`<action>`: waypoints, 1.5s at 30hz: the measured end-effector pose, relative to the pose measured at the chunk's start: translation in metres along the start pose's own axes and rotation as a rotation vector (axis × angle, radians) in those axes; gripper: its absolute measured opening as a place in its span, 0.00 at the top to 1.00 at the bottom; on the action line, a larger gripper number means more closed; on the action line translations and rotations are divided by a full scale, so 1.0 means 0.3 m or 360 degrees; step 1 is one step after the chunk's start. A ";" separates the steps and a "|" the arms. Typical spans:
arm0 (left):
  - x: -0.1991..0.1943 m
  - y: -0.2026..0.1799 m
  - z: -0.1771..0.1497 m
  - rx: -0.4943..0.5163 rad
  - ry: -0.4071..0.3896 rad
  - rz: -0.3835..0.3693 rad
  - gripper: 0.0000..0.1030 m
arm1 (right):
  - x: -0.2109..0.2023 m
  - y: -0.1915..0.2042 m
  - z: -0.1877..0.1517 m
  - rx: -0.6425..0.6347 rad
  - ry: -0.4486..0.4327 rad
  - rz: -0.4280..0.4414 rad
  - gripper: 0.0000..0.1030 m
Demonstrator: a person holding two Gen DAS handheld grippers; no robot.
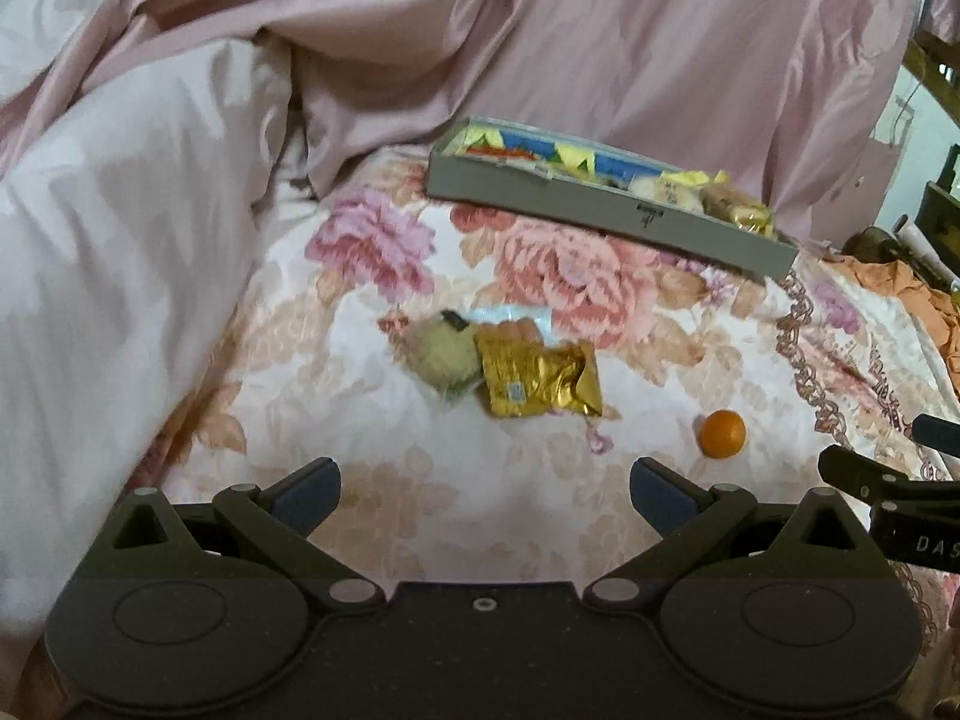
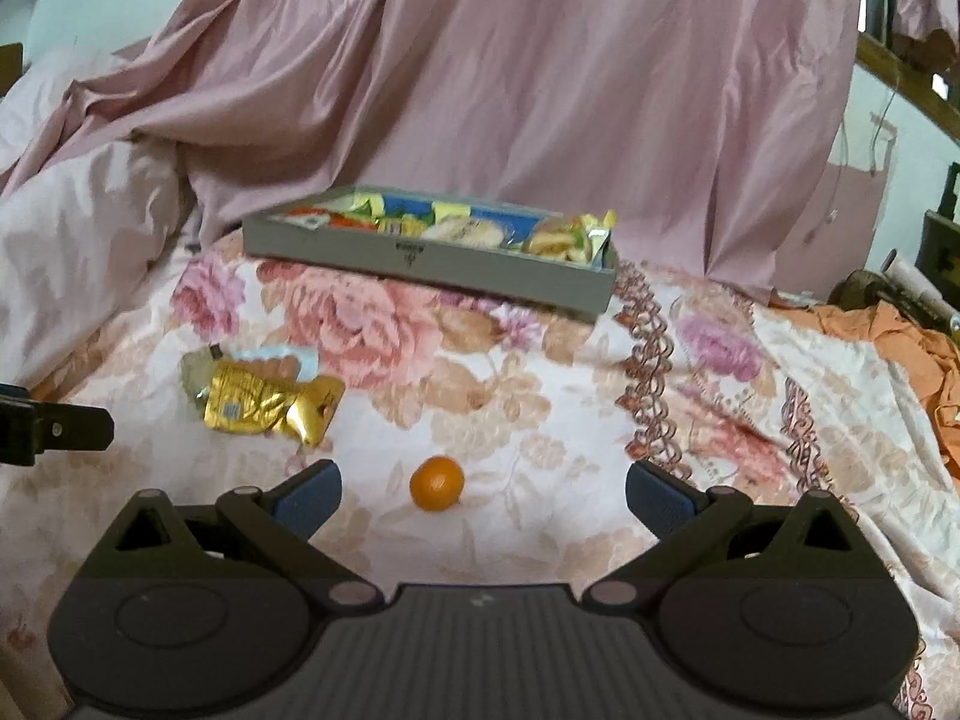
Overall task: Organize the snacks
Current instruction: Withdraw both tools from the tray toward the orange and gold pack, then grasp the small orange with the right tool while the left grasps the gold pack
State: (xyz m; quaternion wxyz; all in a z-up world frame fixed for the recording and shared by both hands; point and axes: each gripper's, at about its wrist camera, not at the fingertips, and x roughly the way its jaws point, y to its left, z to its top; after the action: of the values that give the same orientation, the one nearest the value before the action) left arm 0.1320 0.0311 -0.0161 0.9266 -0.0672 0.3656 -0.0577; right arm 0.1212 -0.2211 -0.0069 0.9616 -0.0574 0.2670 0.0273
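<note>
A gold foil snack packet (image 1: 537,381) lies on the floral bedspread, overlapping a pale green wrapped snack (image 1: 441,354). A small orange (image 1: 722,433) lies to their right. A grey box (image 1: 606,210) filled with several snacks sits further back. My left gripper (image 1: 485,495) is open and empty, short of the gold packet. My right gripper (image 2: 483,495) is open and empty, with the orange (image 2: 437,483) just ahead between its fingers. The gold packet (image 2: 270,408) and the box (image 2: 432,261) also show in the right wrist view.
A pink quilt (image 1: 120,240) is heaped at the left and back. Orange cloth (image 2: 912,348) and clutter lie at the right edge of the bed. The right gripper's side (image 1: 888,480) shows in the left view, the left gripper's side (image 2: 54,426) in the right view.
</note>
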 end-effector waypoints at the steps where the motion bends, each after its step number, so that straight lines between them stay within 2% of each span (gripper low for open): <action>1: 0.006 0.000 0.000 -0.0003 0.0017 0.0000 0.01 | 0.004 0.003 -0.002 -0.0005 0.0014 0.0004 0.00; 5: 0.036 0.004 0.009 -0.0015 0.0095 -0.0021 0.01 | 0.024 0.014 -0.002 -0.0028 0.0071 0.0017 0.00; 9: 0.068 0.009 0.031 0.0041 0.0155 -0.0016 0.01 | 0.051 0.024 -0.004 -0.0043 0.0141 0.0052 0.00; 16: 0.142 0.032 0.071 0.0185 0.0230 -0.0009 0.01 | 0.123 -0.010 0.022 -0.0026 0.0331 0.0219 0.00; 18: 0.157 0.037 0.083 0.0200 0.0222 -0.0038 0.01 | 0.138 -0.015 0.037 -0.0093 0.0343 0.0221 0.00; 23: 0.196 0.034 0.111 0.0181 0.0186 -0.0196 0.01 | 0.183 -0.013 0.064 -0.0409 0.0314 0.0239 0.00; 26: 0.228 0.027 0.119 0.0177 0.0186 -0.0262 0.01 | 0.220 -0.023 0.067 -0.0486 0.0281 0.0260 0.00; 32: 0.328 0.027 0.128 0.0065 0.0253 -0.0332 0.01 | 0.327 -0.045 0.053 -0.0304 0.0423 0.0365 0.00; 36: 0.375 0.024 0.133 -0.0017 0.0259 -0.0362 0.01 | 0.369 -0.042 0.037 -0.0276 0.0457 0.0351 0.01; 42: 0.402 0.023 0.134 -0.0116 0.0247 -0.0510 0.05 | 0.406 -0.034 0.025 -0.0232 0.0456 0.0402 0.09; 45: 0.404 0.010 0.130 -0.0098 0.0220 -0.0525 0.09 | 0.430 -0.031 0.021 -0.0181 0.0481 0.0455 0.15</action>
State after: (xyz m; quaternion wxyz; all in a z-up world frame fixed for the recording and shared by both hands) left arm 0.2468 0.0182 -0.0694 0.8748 -0.1503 0.4139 -0.2021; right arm 0.2355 -0.2267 -0.0673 0.8921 -0.0766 0.4117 0.1696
